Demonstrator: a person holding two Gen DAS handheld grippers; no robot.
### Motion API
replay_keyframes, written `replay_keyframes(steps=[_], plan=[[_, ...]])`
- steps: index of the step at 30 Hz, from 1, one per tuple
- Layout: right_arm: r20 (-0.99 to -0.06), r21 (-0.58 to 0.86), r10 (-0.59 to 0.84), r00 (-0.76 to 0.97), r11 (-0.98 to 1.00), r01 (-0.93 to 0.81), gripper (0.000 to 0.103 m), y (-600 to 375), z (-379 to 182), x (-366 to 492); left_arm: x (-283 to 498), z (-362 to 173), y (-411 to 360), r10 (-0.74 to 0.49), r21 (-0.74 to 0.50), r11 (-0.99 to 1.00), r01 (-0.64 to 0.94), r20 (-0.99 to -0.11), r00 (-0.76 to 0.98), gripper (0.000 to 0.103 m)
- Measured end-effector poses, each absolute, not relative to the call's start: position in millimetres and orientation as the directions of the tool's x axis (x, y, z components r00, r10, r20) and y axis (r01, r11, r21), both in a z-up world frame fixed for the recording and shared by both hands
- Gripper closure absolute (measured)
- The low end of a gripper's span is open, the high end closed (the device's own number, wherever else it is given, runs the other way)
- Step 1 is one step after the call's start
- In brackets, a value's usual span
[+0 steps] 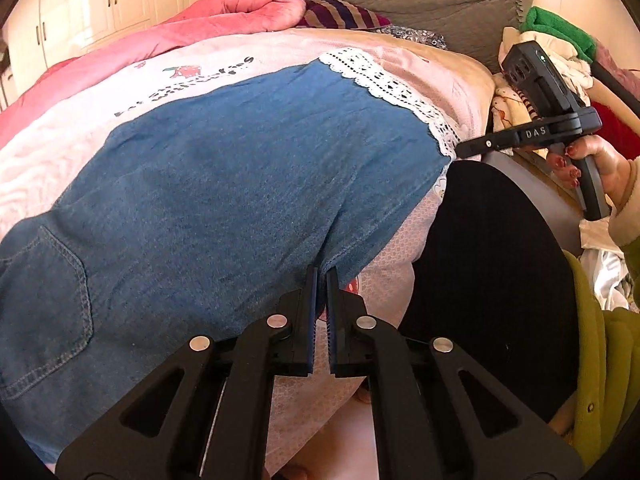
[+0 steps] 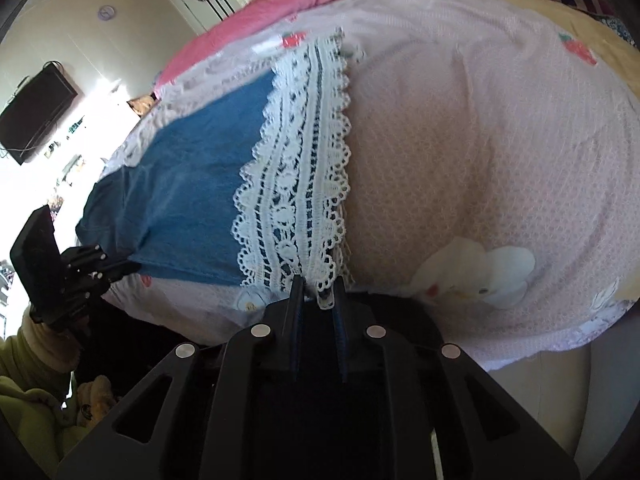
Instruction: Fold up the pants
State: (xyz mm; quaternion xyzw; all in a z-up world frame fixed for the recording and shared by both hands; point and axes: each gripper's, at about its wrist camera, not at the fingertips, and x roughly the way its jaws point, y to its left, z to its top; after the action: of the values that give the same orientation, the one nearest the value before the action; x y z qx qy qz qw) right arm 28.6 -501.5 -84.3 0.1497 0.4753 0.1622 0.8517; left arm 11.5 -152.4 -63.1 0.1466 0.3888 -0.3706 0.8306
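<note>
Bedcover (image 1: pixel 60 152) carries the pants (image 1: pixel 224 168), laid flat. Left gripper (image 1: pixel 322 276) pinches the near edge; right gripper (image 2: pixel 318 288), jaws narrowly parted, straddles the lace hem (image 2: pixel 296 168). Judged: fold laid down; release next.

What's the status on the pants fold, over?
Left gripper shut on denim pants edge. Right gripper part open around lace hem. Pants flat on pink bedspread. Nothing in the way.
</note>
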Motion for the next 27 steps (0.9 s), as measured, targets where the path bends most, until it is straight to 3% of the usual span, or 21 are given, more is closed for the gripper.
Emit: replay_keyframes(steps=[4, 7, 11, 14, 15, 22, 27], plan=[[-0.751, 0.382, 0.38, 0.541, 0.917, -0.115, 0.079, -507.7, -62.5, 18.7, 9.8, -61.5, -148.0, -0.52, -0.07, 0.682, 0.728, -0.746, 0.416, 0.099], [-0.719, 0.356, 0.364, 0.592, 0.925, -0.136, 0.073, -503.8, -38.8, 11.6, 4.2, -57.5, -142.3, -0.555, -0.11, 0.667, 0.737, -0.733, 0.394, 0.079], [-0.678, 0.333, 0.431, 0.596, 0.902, -0.275, 0.071, -466.3, -17.5, 13.8, -7.2, -45.0, -129.3, -0.563, -0.127, 0.692, 0.711, -0.712, 0.42, 0.073], [-0.681, 0.306, 0.49, 0.544, 0.865, -0.397, 0.066, -422.0, -16.9, 26.2, -8.2, -27.5, -105.0, -0.548, -0.136, 0.75, 0.647, -0.675, 0.494, 0.051], [-0.686, 0.3, 0.502, 0.527, 0.855, -0.424, 0.066, -410.0, -19.1, 31.4, -6.2, -23.0, -96.5, -0.518, -0.119, 0.779, 0.615, -0.675, 0.526, 0.048], [-0.784, 0.315, 0.479, 0.395, 0.855, -0.412, 0.066, -369.2, -60.7, 63.9, 26.0, -27.3, -37.4, -0.214, -0.013, 0.951, 0.307, -0.745, 0.631, 0.041], [-0.813, 0.309, 0.456, 0.363, 0.866, -0.393, 0.066, -369.7, -72.4, 59.7, 41.7, -39.8, -9.2, -0.186, -0.071, 0.976, 0.204, -0.759, 0.624, 0.041]])
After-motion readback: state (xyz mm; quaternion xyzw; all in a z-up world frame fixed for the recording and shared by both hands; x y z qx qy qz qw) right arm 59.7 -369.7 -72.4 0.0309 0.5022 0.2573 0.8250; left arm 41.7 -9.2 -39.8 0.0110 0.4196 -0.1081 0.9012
